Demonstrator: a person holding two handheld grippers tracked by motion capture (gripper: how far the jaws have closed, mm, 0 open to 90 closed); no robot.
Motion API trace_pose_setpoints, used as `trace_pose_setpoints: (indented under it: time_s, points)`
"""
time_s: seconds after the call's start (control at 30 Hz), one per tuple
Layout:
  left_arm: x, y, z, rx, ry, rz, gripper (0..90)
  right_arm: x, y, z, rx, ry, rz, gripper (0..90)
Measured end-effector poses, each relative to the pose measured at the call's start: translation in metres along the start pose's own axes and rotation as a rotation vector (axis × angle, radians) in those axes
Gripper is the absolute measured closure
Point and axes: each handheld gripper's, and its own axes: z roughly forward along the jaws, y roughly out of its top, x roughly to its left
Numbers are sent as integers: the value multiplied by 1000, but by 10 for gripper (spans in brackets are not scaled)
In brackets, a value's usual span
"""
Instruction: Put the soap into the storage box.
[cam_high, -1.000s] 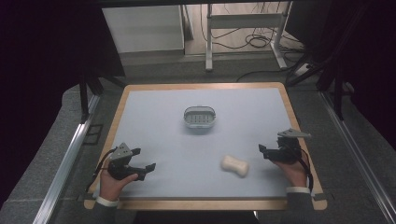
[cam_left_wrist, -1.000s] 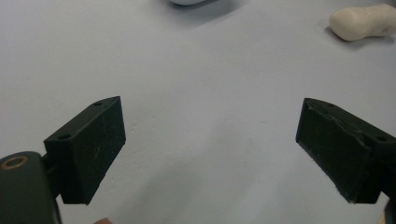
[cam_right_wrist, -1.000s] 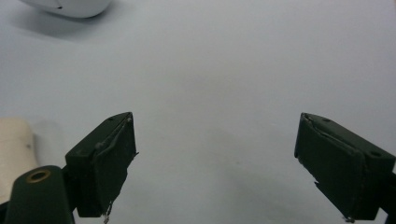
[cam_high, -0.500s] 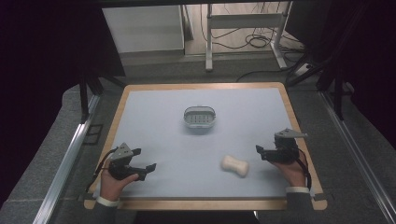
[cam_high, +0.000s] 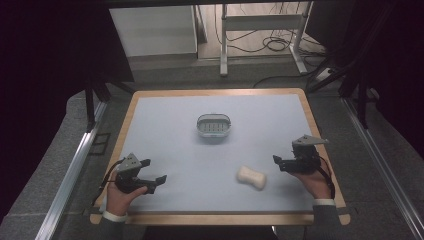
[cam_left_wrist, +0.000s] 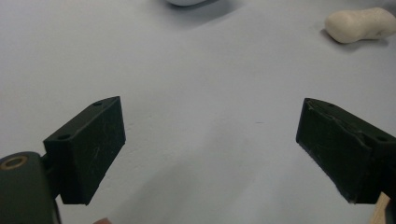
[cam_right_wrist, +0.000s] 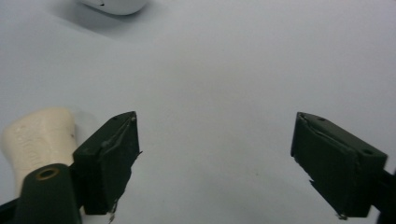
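Observation:
A cream-coloured bar of soap (cam_high: 251, 177) lies on the pale table right of centre, also at the top right of the left gripper view (cam_left_wrist: 360, 24) and at the lower left of the right gripper view (cam_right_wrist: 37, 137). A small grey oval dish with a slotted floor (cam_high: 213, 126) stands farther back at the middle. My left gripper (cam_high: 154, 180) is low over the table's front left, open and empty. My right gripper (cam_high: 278, 161) is just right of the soap, open and empty, its left jaw beside the soap.
The table (cam_high: 165, 115) has a wooden rim (cam_high: 215, 218). Metal rails (cam_high: 75, 165) run along both sides of it on the grey floor. A desk frame and cables (cam_high: 260, 35) stand beyond the far edge.
My right gripper has slid a little left toward the soap. The left gripper, soap and dish have stayed put.

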Motion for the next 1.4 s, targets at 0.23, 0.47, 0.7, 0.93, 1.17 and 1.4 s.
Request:
trace_pose_setpoints:
  time_s: [0.23, 0.47, 0.7, 0.93, 1.17, 1.4]
  points:
    - [1, 0, -2, -2, 4, -1, 86, 4, 8, -7, 24, 47, -5, 165]
    - [1, 0, -1, 6, 5, 1, 86, 11, 15, -11, 54, 97, -38, 191]
    - [1, 0, -1, 10, 6, -1, 85, 15, 24, -12, 82, 115, -76, 195]
    - [0, 0, 0, 16, 5, 0, 85, 20, 32, -12, 105, 121, -106, 199]
    - [0, 0, 0, 20, 4, 2, 85, 23, 35, -10, 127, 140, -113, 203]
    - [0, -1, 1, 21, 2, 1, 85, 31, 39, -8, 157, 161, -153, 213]
